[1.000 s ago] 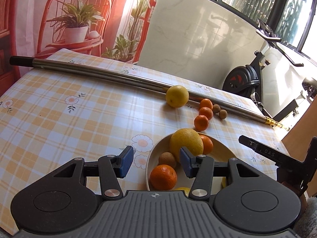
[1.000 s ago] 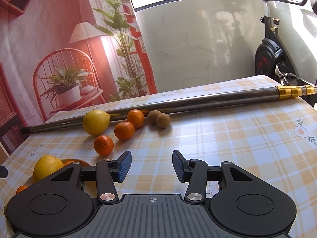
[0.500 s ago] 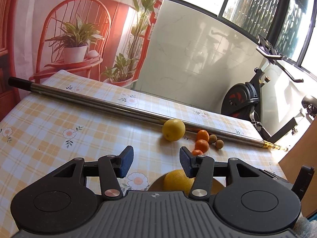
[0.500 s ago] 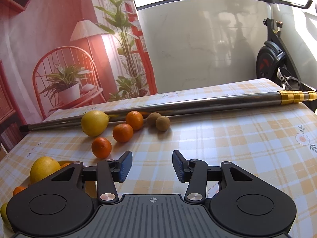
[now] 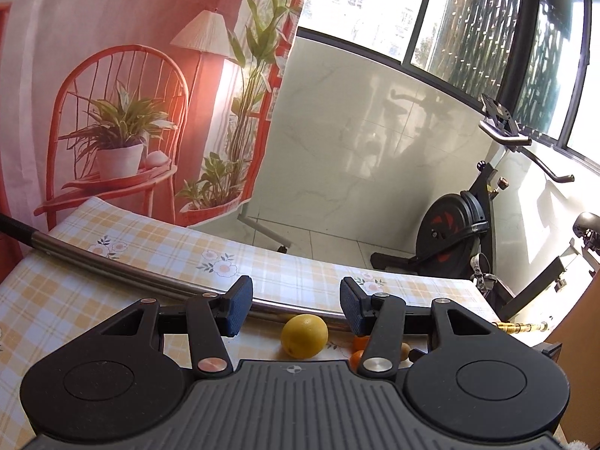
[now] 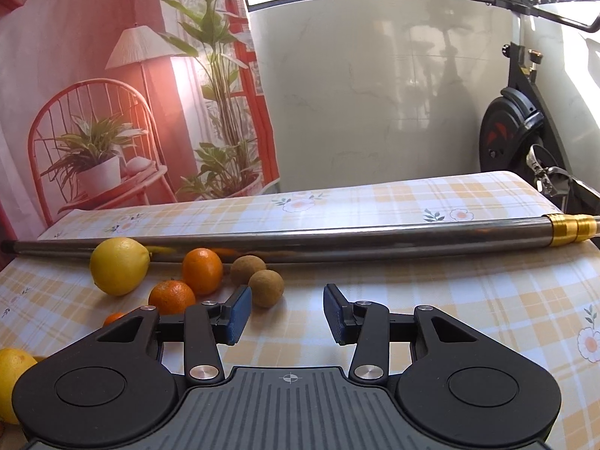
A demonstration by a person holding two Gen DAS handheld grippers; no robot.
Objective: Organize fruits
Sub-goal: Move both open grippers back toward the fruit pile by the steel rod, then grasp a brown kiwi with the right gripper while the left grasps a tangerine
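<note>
1. Lemons: one whole lemon [image 6: 119, 266] on the checked tablecloth [image 6: 468, 300], touching the metal pole [image 6: 337, 242]; a second yellow fruit [image 6: 11, 382] cut off at the lower left edge of the right wrist view.
2. Oranges: three loose ones in the right wrist view: rear orange [image 6: 202, 270], middle orange [image 6: 171, 297], third orange [image 6: 112, 317] mostly hidden behind the tongs.
3. Brown round fruits: two, brown fruit [image 6: 247, 270] and second brown fruit [image 6: 266, 288], touching.
4. Left gripper [image 5: 296, 305]: jaws apart, empty, above the table.
5. Right gripper [image 6: 287, 313]: jaws narrowed slightly just now, apart, empty, just right of the brown pair.
6. Writing: none legible.
</note>
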